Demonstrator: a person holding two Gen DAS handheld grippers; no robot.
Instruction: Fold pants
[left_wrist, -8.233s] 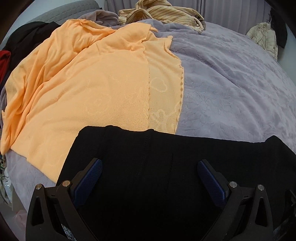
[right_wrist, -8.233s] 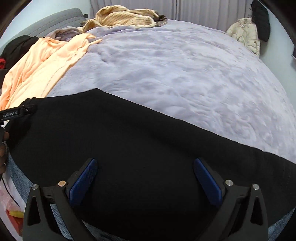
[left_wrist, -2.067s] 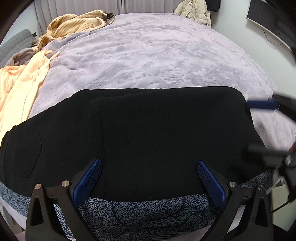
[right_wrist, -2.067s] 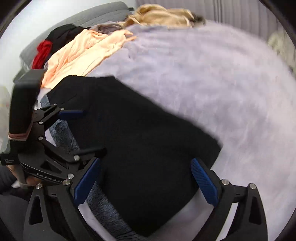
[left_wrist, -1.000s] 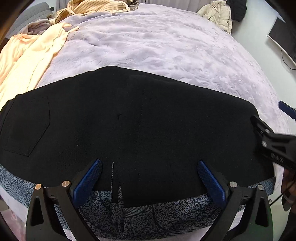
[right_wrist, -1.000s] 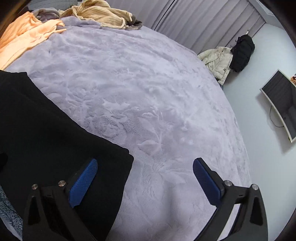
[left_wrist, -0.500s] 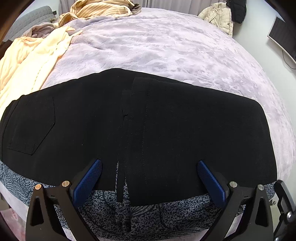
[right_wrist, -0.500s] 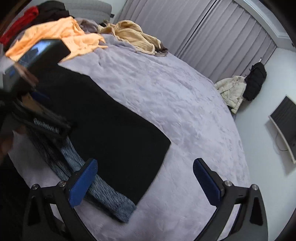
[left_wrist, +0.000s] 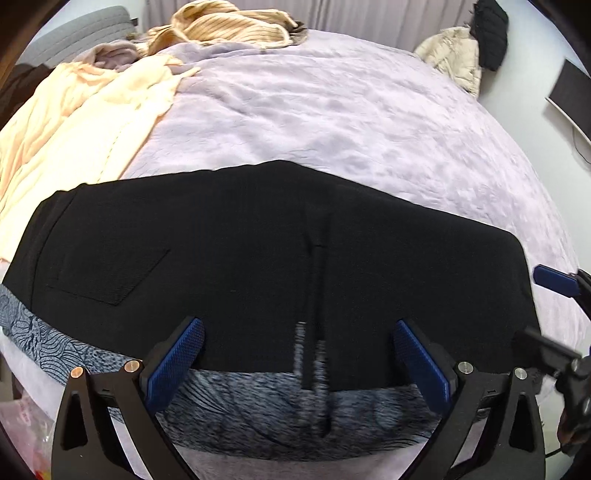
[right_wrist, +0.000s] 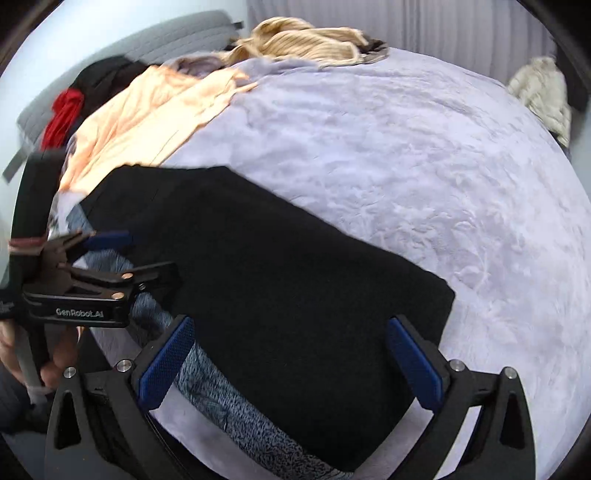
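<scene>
The black pants (left_wrist: 258, 266) lie flat across the near edge of the lilac bed, folded lengthwise, back pocket at the left and a seam running down the middle. In the right wrist view the pants (right_wrist: 295, 280) stretch from upper left to lower right. My left gripper (left_wrist: 299, 362) is open and empty, hovering over the near hem. My right gripper (right_wrist: 288, 358) is open and empty above the right end of the pants. The right gripper also shows in the left wrist view (left_wrist: 554, 317), and the left gripper in the right wrist view (right_wrist: 110, 254).
A blue-grey patterned garment (left_wrist: 258, 402) lies under the pants at the bed's near edge. An orange garment (left_wrist: 85, 122) lies at the left, and a tan striped one (left_wrist: 229, 29) at the far side. A beige jacket (left_wrist: 454, 59) hangs at the far right. The lilac blanket (left_wrist: 351, 122) covers the bed.
My right gripper has swung back left over the pants' right end. My left gripper has drawn back slightly. The pants lie as before.
</scene>
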